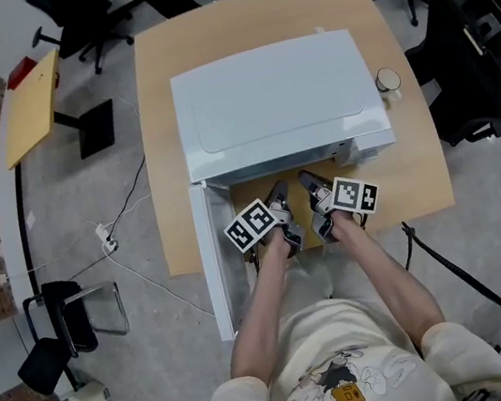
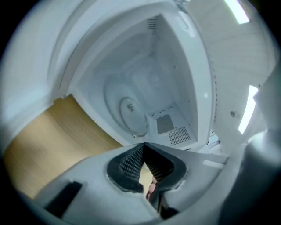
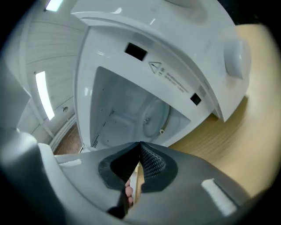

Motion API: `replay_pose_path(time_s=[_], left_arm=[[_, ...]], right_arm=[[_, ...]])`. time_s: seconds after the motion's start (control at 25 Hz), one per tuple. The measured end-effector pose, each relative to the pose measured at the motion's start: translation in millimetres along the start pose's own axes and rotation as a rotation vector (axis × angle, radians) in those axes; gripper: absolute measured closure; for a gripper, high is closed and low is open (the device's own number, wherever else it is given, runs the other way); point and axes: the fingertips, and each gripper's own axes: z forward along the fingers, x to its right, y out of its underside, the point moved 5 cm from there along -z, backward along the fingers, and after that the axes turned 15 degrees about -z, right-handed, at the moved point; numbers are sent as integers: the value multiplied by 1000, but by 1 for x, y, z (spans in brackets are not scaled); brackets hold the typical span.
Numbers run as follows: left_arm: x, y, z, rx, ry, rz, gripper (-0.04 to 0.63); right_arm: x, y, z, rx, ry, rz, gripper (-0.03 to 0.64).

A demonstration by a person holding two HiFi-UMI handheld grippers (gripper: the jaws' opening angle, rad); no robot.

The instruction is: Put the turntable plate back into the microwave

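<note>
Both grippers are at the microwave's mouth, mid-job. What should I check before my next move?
1. Microwave door open: ok, it is swung out at the left.
2. Left gripper empty: ok, jaws shut on nothing.
3. Right gripper empty: ok, jaws shut on nothing.
4. Turntable plate inside: ok, a round disc lies on the cavity floor.
5. Plate seated on its hub: cannot tell.
6. Grippers outside the cavity: ok, both sit in front of the opening.
</note>
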Motion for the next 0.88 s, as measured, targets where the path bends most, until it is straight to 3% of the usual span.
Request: replay_pose_path(time_s=[0.2,0.32,0.44,0.64,0.88], left_arm=[[38,24,-23,-28,-74,424,595],[51,37,-38,-14,-100,550,594],[55,49,-50,-17,-115,597,594],[46,60,-62,-49,-124,599,594],[40,60,-73,-7,-172,590,594]], right_arm=[[-29,-8,-23,-39,15,-270,609],[-47,-6,-36,-76,41,-402,609],[-57,4,-45,-116,80,-485,611],[-65,23,-50,-170,104,-591,611],[-68,41,-58,-203,106,-612,610]])
